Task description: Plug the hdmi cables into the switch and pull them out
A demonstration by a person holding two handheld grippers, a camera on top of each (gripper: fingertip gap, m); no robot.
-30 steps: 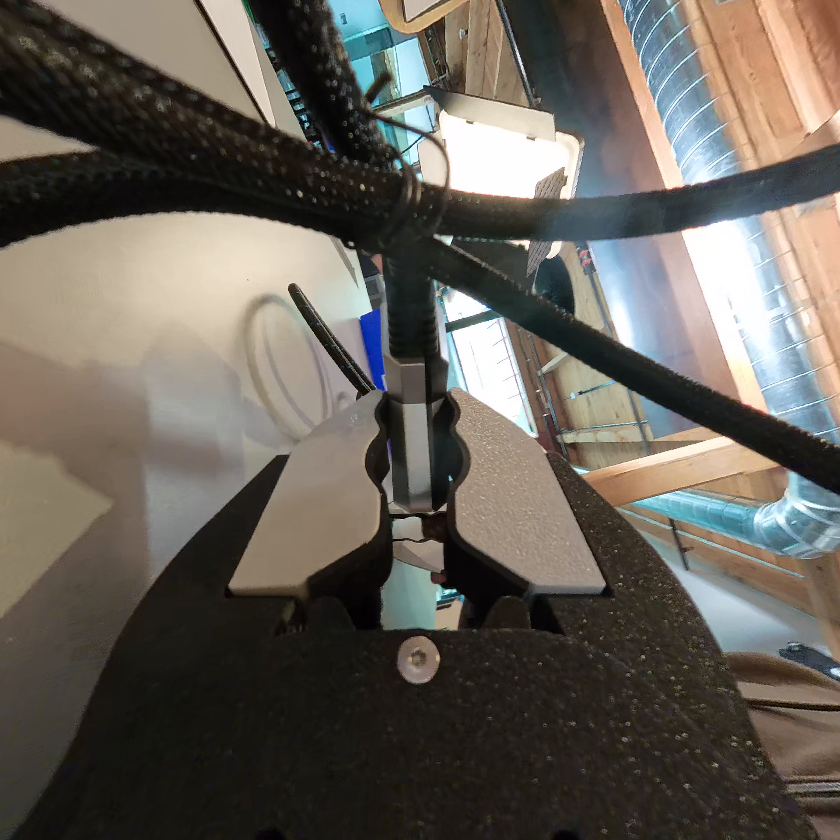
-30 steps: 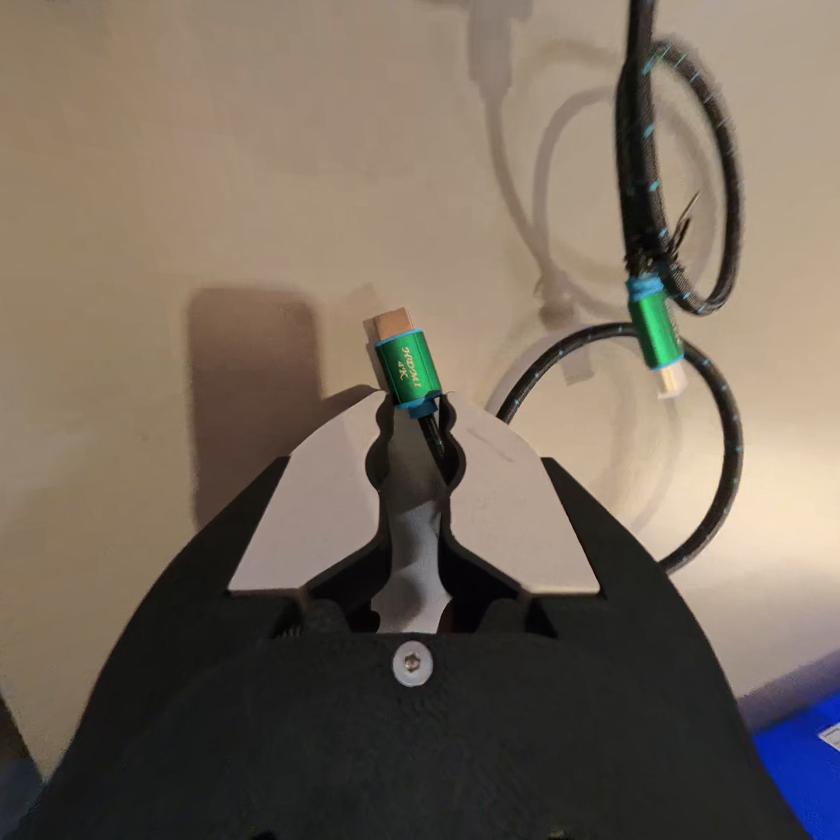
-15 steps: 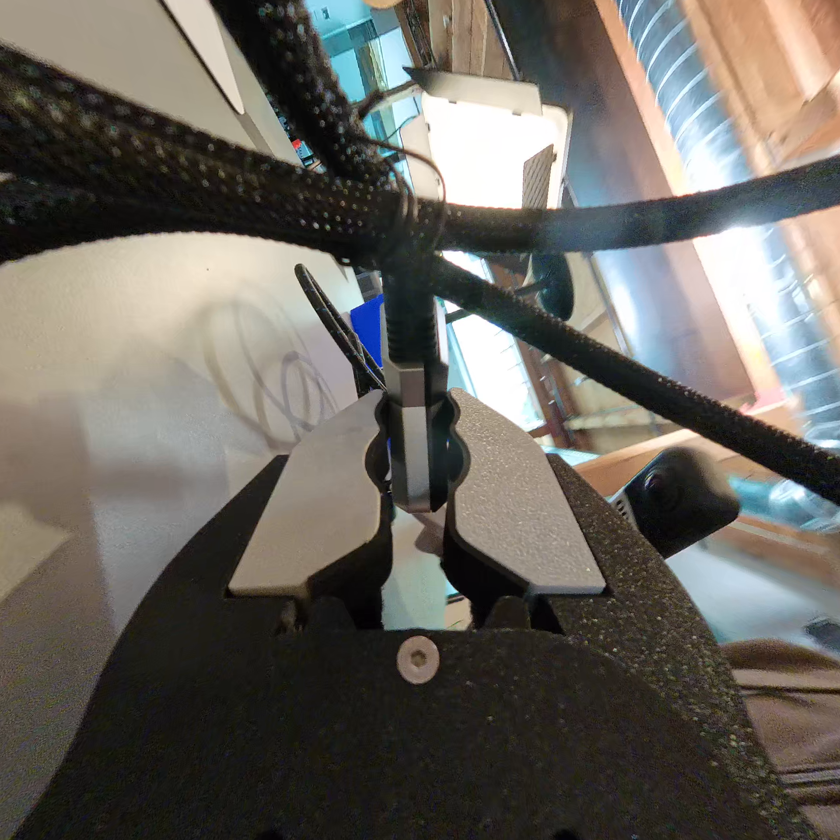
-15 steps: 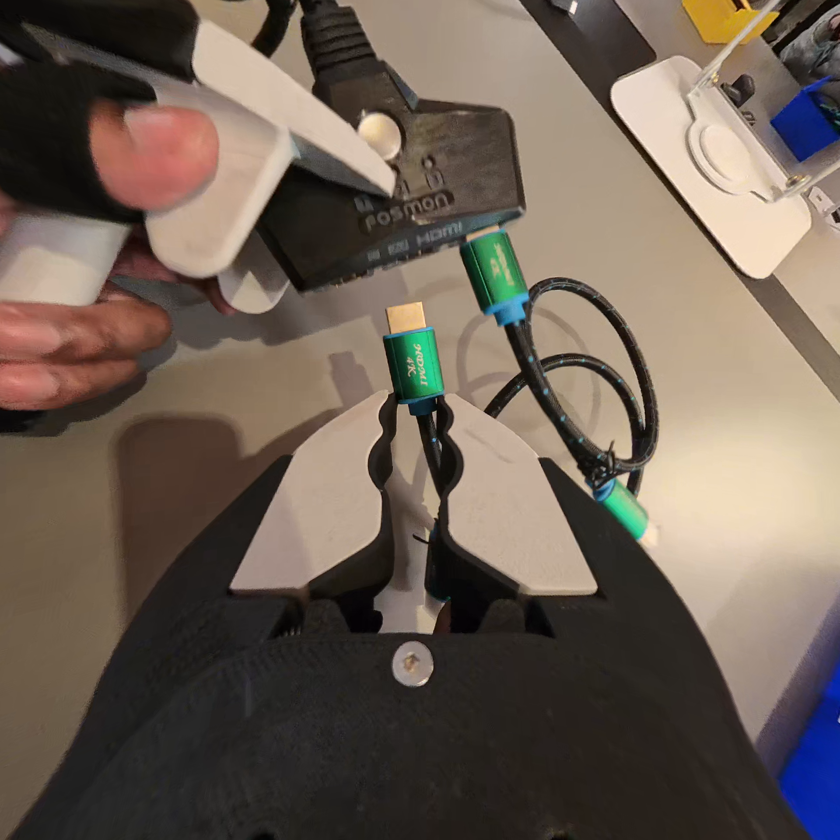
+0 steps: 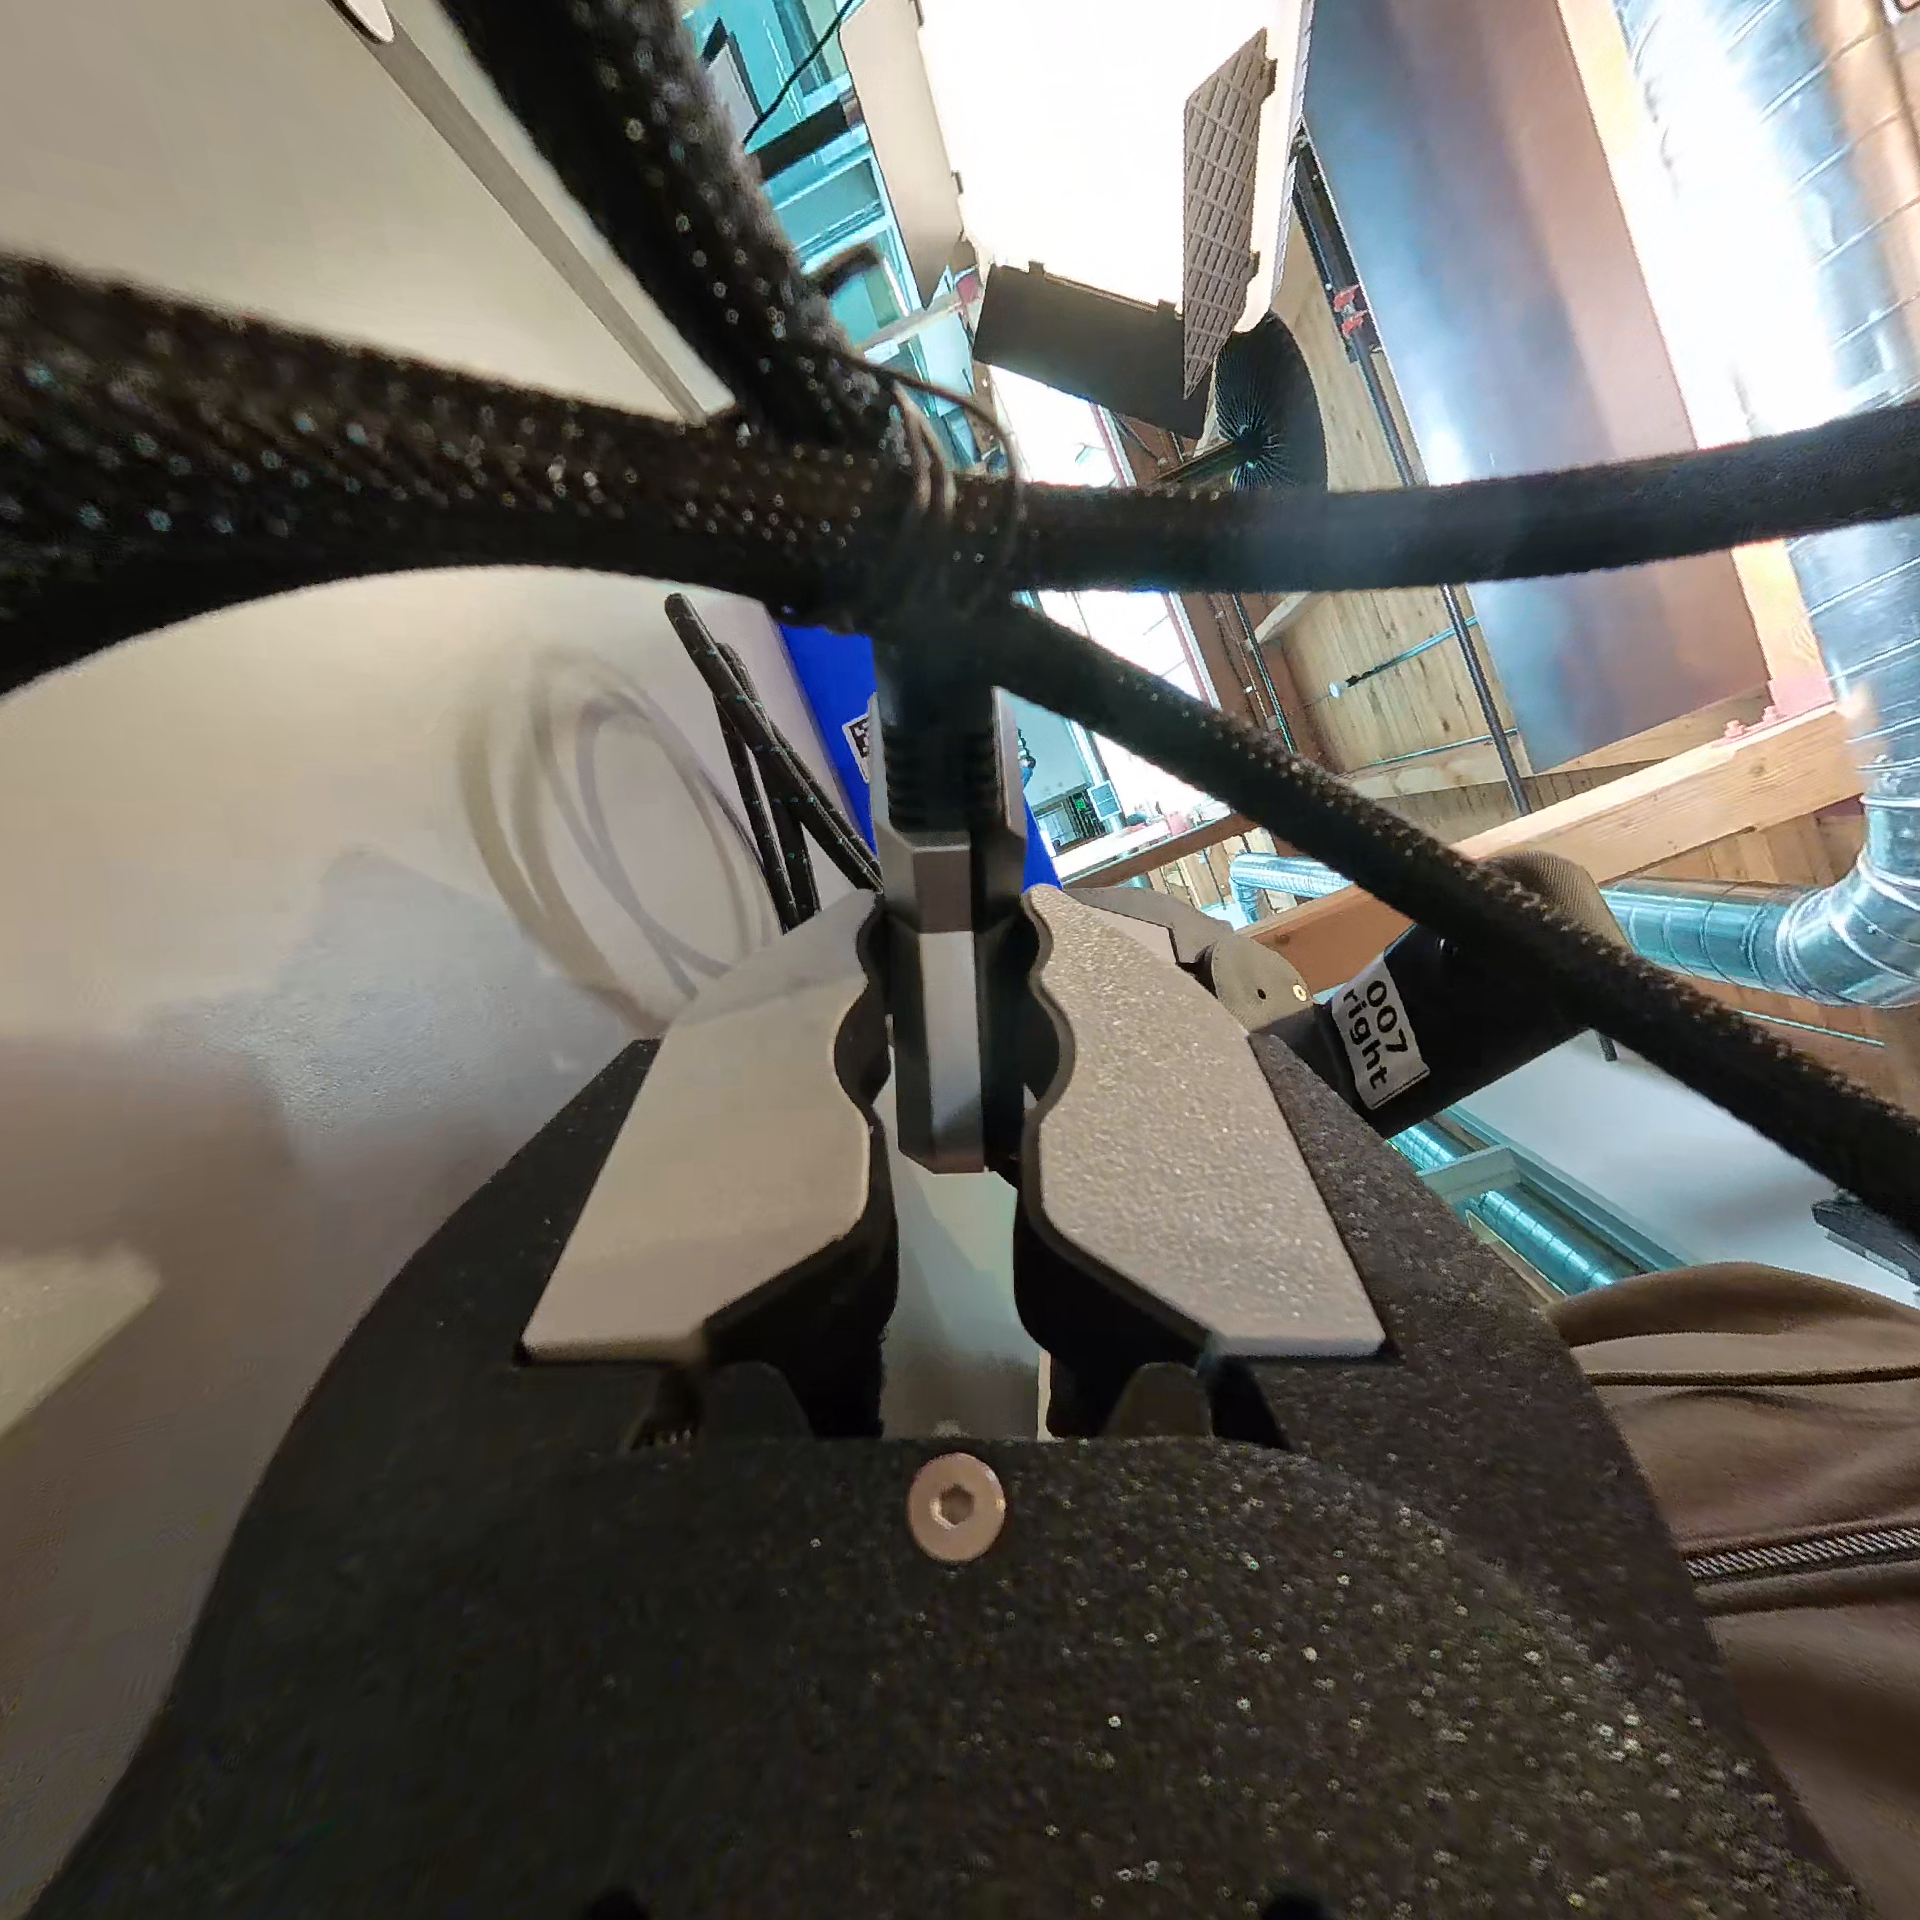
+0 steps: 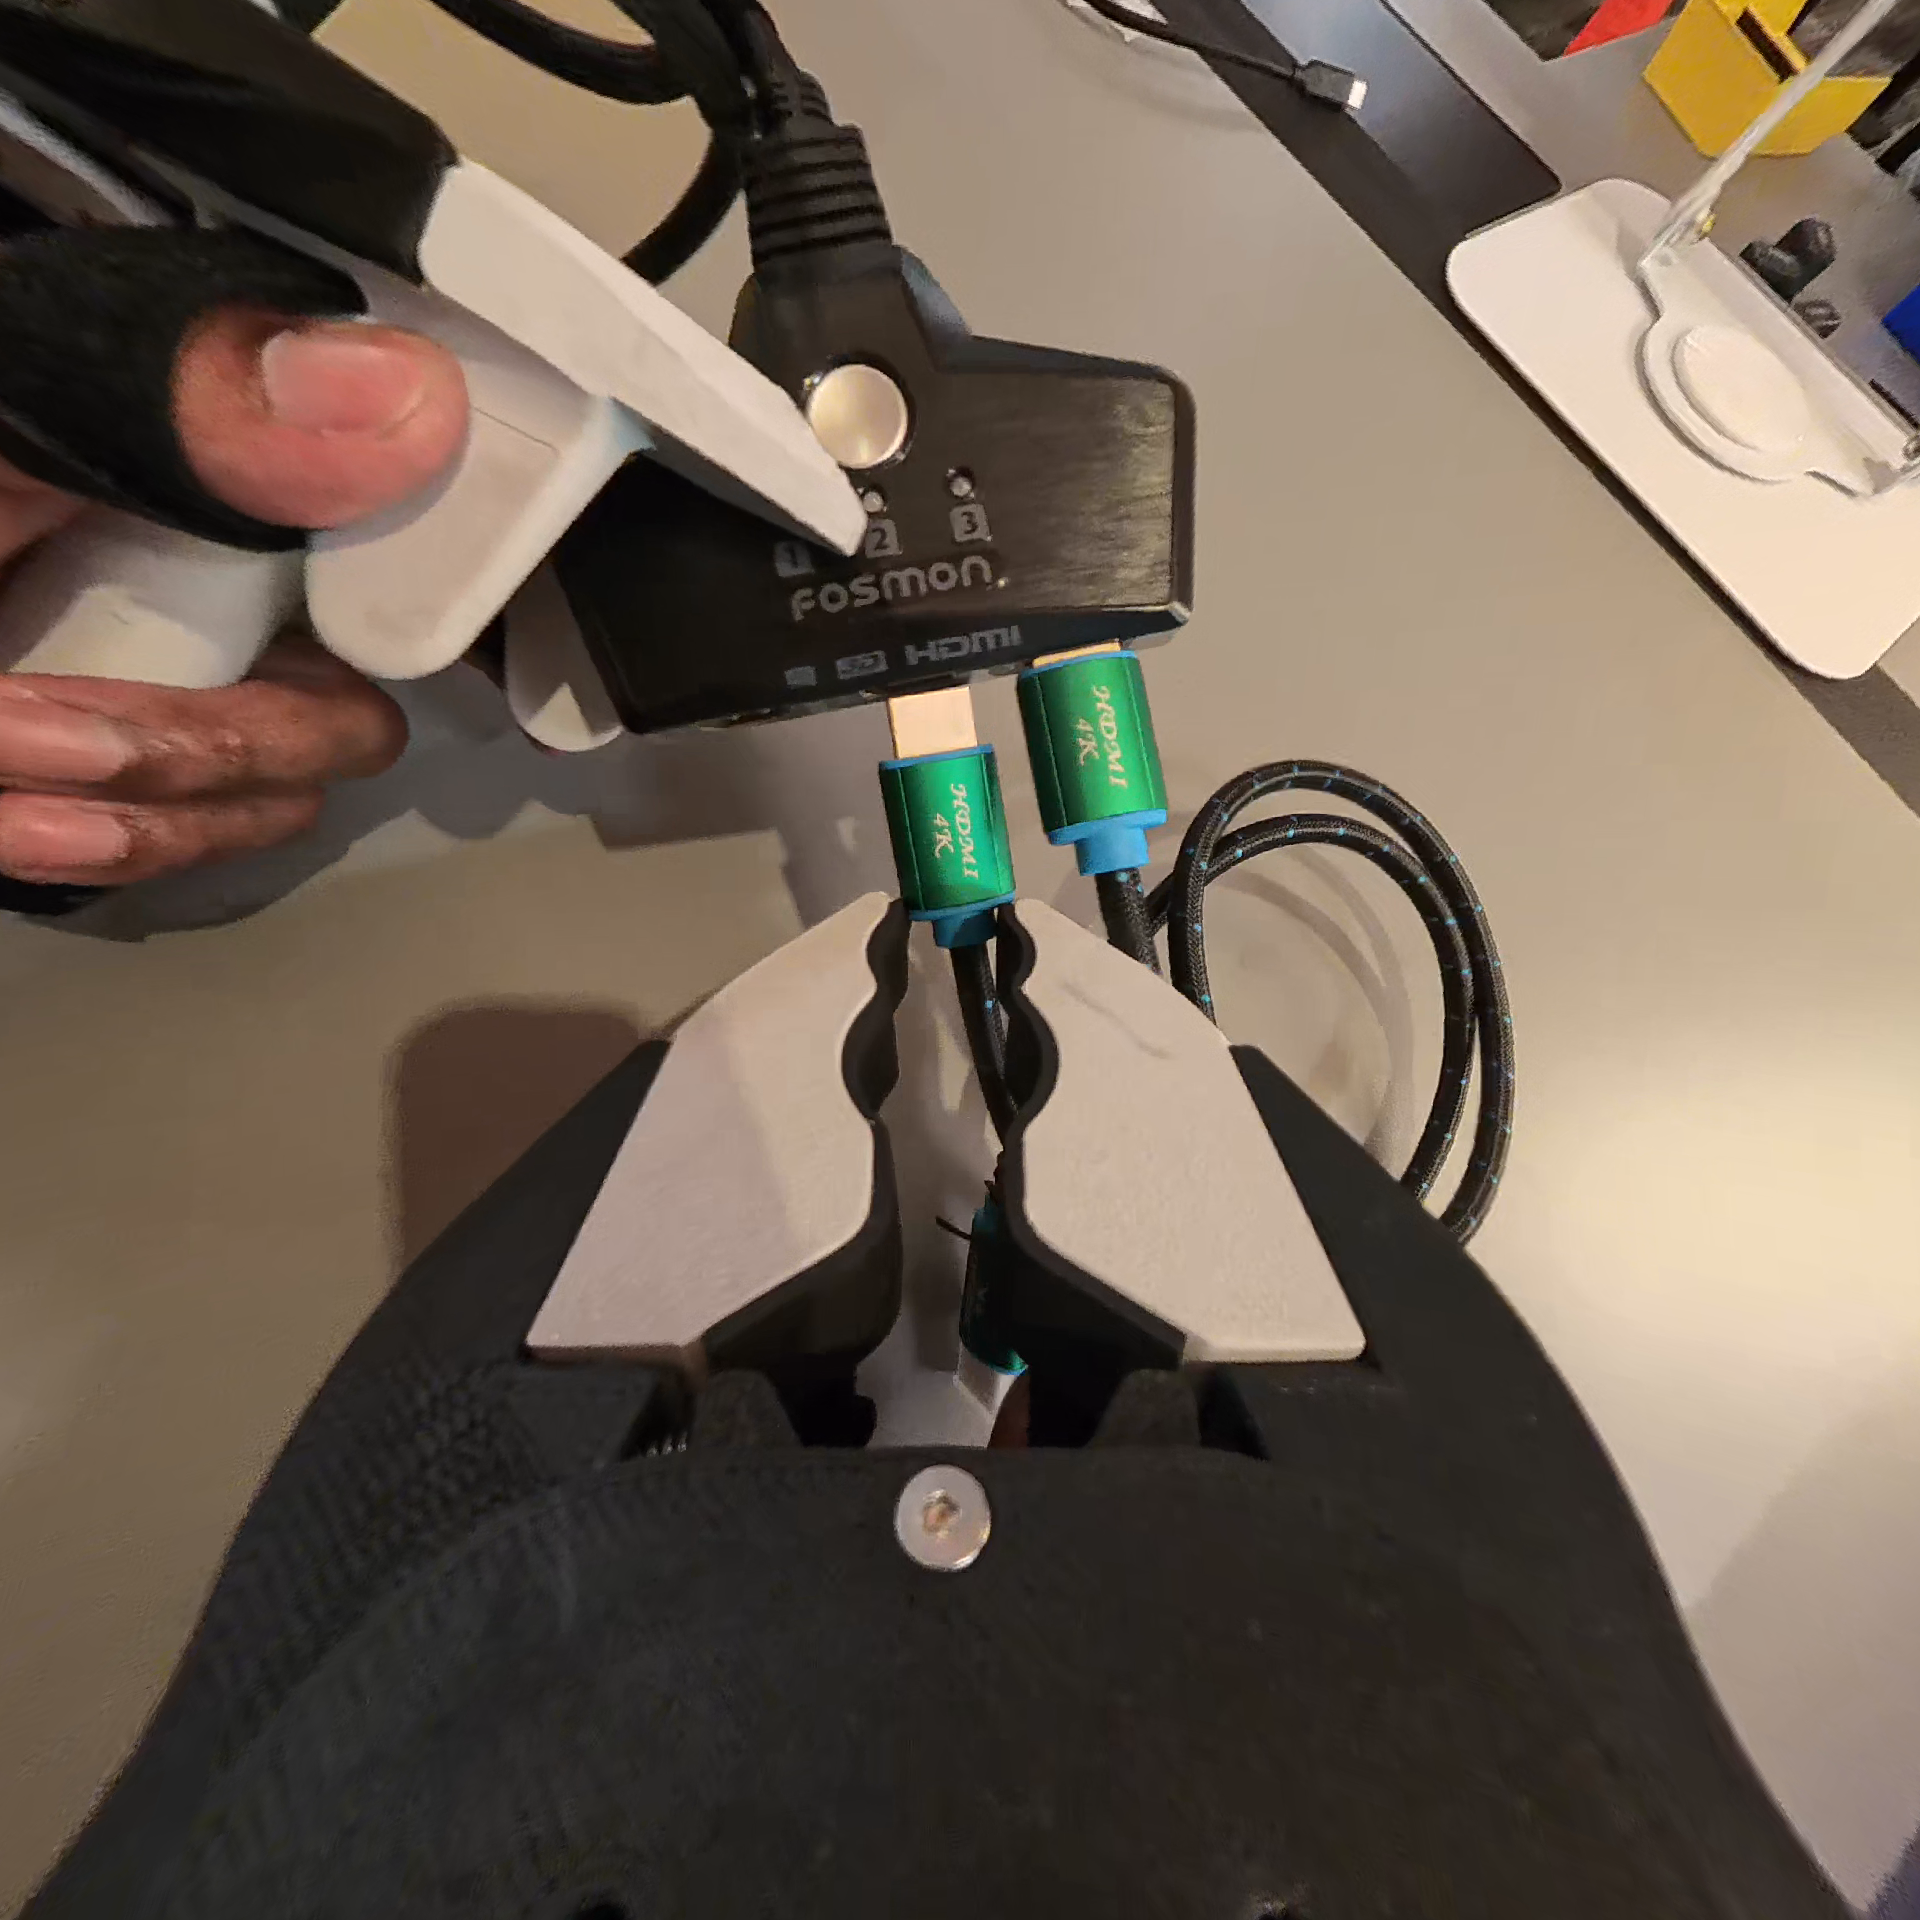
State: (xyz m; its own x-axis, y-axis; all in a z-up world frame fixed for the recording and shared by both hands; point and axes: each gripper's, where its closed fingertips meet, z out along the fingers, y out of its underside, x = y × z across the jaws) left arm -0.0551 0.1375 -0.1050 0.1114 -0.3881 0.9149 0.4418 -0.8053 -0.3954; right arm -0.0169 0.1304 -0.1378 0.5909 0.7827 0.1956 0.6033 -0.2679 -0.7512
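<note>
My left gripper (image 5: 951,914) is shut on a black switch box, seen edge-on between its pads (image 5: 935,1039). In the right wrist view its white fingers (image 6: 623,353) clamp the box (image 6: 1039,457) from the left, held by a gloved hand (image 6: 208,416). My right gripper (image 6: 951,920) is shut on a green plug (image 6: 943,831) at its blue collar. The plug's gold tip (image 6: 930,722) meets the box's middle port. A second green plug (image 6: 1091,748) sits in the port to the right. Its braided cable (image 6: 1455,987) loops over the table.
A thick black cable (image 6: 800,156) leaves the box's far side and crosses the left wrist view (image 5: 416,468). A third green plug (image 6: 982,1309) lies under my right fingers. A white stand (image 6: 1662,582), a yellow box (image 6: 1745,73) and a black mat (image 6: 1403,135) are at the far right. Left tips to right tips: about 6 cm.
The right gripper has carried the green plug from open table up to the switch box, its tip now at the middle port. The left gripper kept its hold and tilted slightly.
</note>
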